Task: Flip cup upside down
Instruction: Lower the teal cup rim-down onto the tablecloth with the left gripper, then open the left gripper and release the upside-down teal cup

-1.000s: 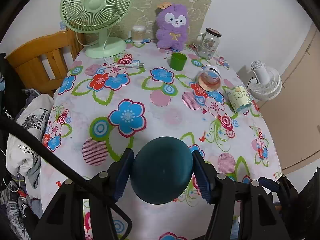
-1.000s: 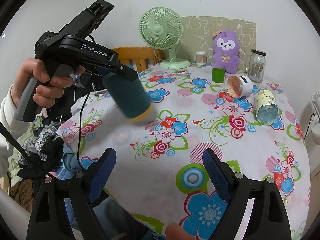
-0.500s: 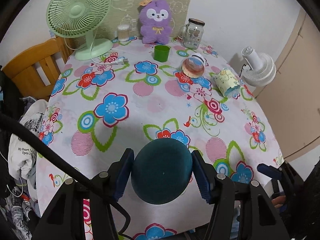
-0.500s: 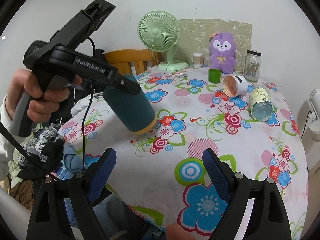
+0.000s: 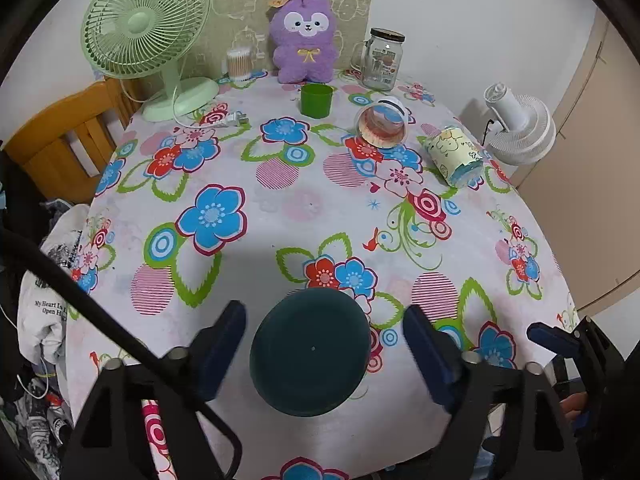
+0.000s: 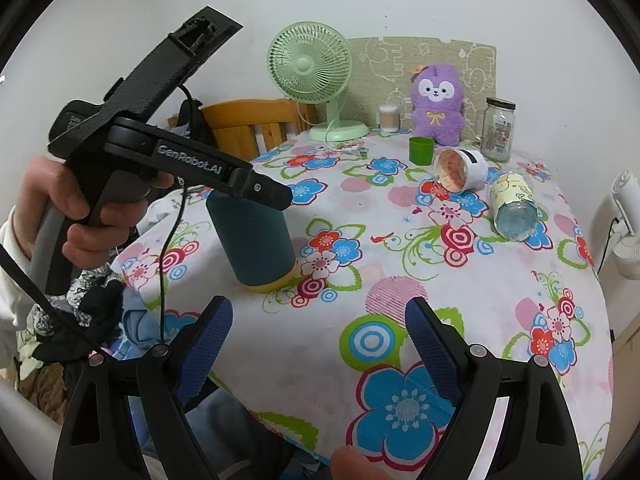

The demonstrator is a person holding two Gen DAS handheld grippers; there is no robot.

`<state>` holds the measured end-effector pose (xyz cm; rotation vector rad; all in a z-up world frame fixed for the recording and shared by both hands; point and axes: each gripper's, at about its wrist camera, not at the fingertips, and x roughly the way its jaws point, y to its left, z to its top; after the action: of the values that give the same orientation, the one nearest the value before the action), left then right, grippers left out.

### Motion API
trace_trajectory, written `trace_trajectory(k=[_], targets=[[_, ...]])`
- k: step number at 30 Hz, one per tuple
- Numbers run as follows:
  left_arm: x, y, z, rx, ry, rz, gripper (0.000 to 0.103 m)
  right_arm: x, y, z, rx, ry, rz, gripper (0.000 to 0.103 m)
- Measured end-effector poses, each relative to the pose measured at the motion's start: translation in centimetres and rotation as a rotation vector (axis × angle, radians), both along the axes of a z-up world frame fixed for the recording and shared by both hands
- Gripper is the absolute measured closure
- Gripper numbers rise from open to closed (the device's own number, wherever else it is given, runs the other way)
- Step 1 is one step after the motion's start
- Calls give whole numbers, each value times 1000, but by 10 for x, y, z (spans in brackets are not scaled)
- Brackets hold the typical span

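**Cup inverted on the surface, left tool spread around it**

Between the left tool's parted pads: teal cup, base up, yellow rim down on the floral surface, long axis upright, perhaps slightly tilted. Clear gaps on both sides, nothing gripped. Nearer to the left hand than to the right tool, also spread wide and empty. Flip apparently done; likely only withdrawal left. Farther back, toppled jars, green fan, purple plush.

left claw: "GenRobot.AI" | white cloth: "My Heart Is", "Open H…"
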<state>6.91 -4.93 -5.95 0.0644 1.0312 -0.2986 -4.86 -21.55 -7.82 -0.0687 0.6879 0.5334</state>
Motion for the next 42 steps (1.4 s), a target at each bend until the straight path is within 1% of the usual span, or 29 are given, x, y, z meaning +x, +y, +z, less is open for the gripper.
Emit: trace_trajectory(k=[4,10,14,22,28,34,39,41,42], targets=[[-2,0,3,6,-10,4,13,5,2,0,-9,3,-23,13],[-5,6,11,6,-37,26,11,14,2,3,-46,13,-90,13],[-9,13,20,-6,-60,49,11,18,1,10,-49,28,-133,13],[-23,31,36,-30,-115,90,9,22,5,24,-57,24,-174,13],[-38,46,48,-44,-173,133,7,18,14,46,-52,-5,-185,13],[-55,59,61,-55,-232,167,5,10,27,67,-78,-69,-210,13],[-68,67,70,-58,-280,194,2,3,36,80,-103,-93,-241,13],[-74,70,72,-59,-297,204,1,0,38,85,-110,-97,-259,10],[-76,71,73,-61,-305,209,1,-2,38,87,-106,-100,-266,6]])
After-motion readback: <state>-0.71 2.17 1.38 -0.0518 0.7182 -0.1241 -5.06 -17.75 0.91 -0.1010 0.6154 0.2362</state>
